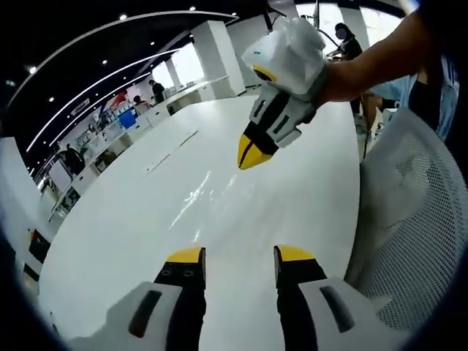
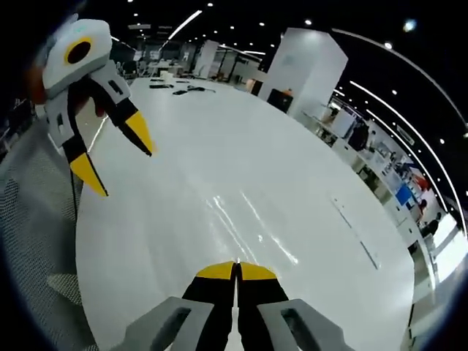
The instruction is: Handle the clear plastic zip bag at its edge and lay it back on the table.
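The clear plastic zip bag (image 1: 193, 199) lies flat on the white table (image 1: 131, 219), visible mostly as glossy creases. In the right gripper view the bag (image 2: 245, 219) lies just beyond my right gripper (image 2: 235, 270), whose yellow-tipped jaws are shut with nothing visible between them. My left gripper (image 1: 240, 256) is open just short of the bag's near side and holds nothing. From the left gripper view, the right gripper (image 1: 252, 155) hangs shut above the bag's far side, held by a person's hand. The left gripper (image 2: 121, 164) appears open at the upper left of the right gripper view.
A white mesh chair (image 1: 409, 219) stands close against the table's edge; the chair (image 2: 36, 241) also lies left of my right gripper. Thin flat strips (image 1: 172, 150) lie farther along the table, and small dark items (image 2: 183, 89) at its far end. Desks and people stand beyond.
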A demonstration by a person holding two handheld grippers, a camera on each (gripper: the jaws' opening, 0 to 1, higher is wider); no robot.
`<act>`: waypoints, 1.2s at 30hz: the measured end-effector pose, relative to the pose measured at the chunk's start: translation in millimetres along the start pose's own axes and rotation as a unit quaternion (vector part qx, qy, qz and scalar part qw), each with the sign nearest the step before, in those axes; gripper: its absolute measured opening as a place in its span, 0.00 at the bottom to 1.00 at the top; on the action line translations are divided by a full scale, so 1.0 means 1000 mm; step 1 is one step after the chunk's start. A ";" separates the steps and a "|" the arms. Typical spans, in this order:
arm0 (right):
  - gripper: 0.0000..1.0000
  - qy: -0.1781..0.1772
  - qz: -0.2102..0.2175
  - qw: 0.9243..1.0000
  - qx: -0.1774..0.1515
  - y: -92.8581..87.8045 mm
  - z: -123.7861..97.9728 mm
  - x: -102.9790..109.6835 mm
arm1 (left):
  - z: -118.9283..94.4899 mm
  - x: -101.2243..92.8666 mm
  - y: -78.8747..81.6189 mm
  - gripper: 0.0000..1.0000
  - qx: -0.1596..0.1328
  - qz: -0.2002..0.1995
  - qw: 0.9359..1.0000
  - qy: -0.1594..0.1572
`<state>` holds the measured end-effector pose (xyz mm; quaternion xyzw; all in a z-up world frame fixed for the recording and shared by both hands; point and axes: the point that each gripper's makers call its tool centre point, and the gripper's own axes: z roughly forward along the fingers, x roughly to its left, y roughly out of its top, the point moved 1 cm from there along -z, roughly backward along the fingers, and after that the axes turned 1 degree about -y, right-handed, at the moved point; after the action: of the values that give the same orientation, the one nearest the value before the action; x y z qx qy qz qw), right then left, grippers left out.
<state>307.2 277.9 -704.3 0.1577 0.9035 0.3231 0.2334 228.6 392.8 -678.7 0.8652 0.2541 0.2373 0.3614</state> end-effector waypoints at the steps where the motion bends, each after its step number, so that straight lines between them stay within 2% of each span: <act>1: 0.00 -0.003 0.003 1.000 0.002 -0.002 0.002 -0.001 | -0.001 0.000 -0.002 0.35 0.001 -0.004 1.000 0.002; 7: 0.00 -0.003 0.009 1.000 0.015 -0.010 0.007 -0.004 | -0.003 -0.001 -0.012 0.36 0.007 -0.013 1.000 0.002; 12: 0.00 -0.032 0.042 0.998 0.021 -0.015 0.007 -0.020 | -0.006 -0.001 -0.016 0.36 0.011 -0.018 1.000 0.006; 18: 0.00 -0.072 0.059 0.995 0.027 -0.023 0.006 -0.037 | -0.008 0.003 -0.015 0.37 0.011 -0.022 1.000 0.015; 21: 0.00 -0.075 0.063 0.995 0.026 -0.023 0.006 -0.041 | -0.009 0.003 -0.013 0.37 0.010 -0.021 1.000 0.017; 24: 0.00 -0.076 0.056 0.995 0.035 -0.027 0.010 -0.047 | -0.008 0.005 -0.013 0.37 0.010 -0.021 1.000 0.018; 30: 0.00 -0.079 0.030 0.995 0.044 -0.024 0.016 -0.049 | -0.008 0.004 -0.010 0.37 0.006 -0.027 0.999 0.016; 36: 0.00 -0.077 0.031 0.995 0.051 -0.031 0.030 -0.046 | -0.006 0.003 -0.016 0.38 0.011 -0.027 1.000 0.012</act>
<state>357.5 249.6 -730.4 0.2220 0.8929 0.2703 0.2834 222.9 407.2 -686.0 0.8592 0.2841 0.2353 0.3545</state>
